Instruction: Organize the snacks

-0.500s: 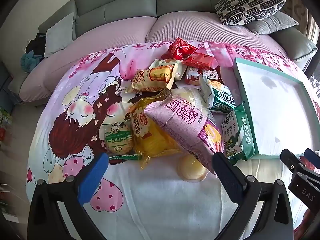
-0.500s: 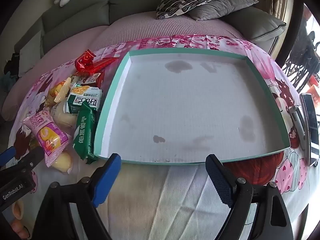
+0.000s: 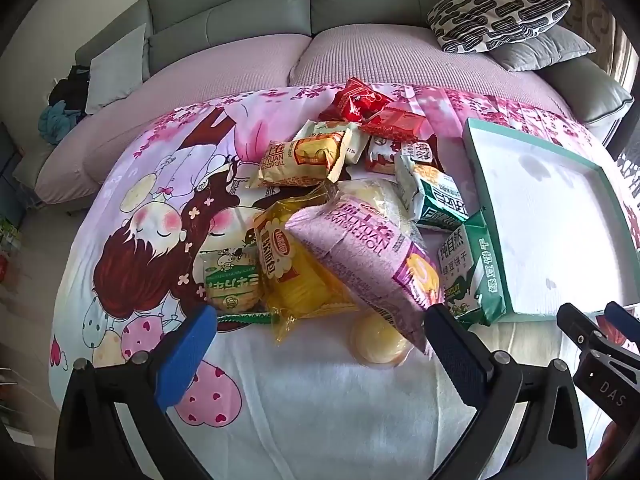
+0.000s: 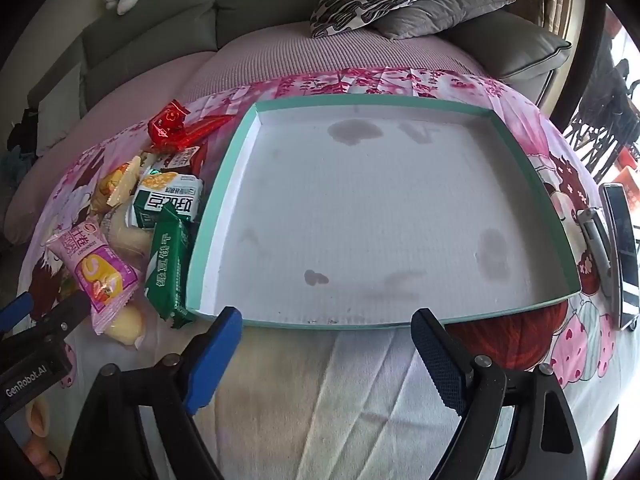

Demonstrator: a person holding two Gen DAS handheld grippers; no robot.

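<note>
Behind, a grey sofa backs the cartoon-print cloth (pink).

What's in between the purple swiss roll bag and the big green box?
A green mung-bean biscuit pack lies between the purple swiss roll bag and the green box, leaning against the box's outer wall. Both wrist views show it.

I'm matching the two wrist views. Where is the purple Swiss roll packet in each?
Left wrist: purple Swiss roll packet lies centre, atop the snack pile, just ahead of the open left gripper.
Right wrist: same packet at far left.
Shared landmark: the teal-rimmed tray, right of the pile in both.
</note>
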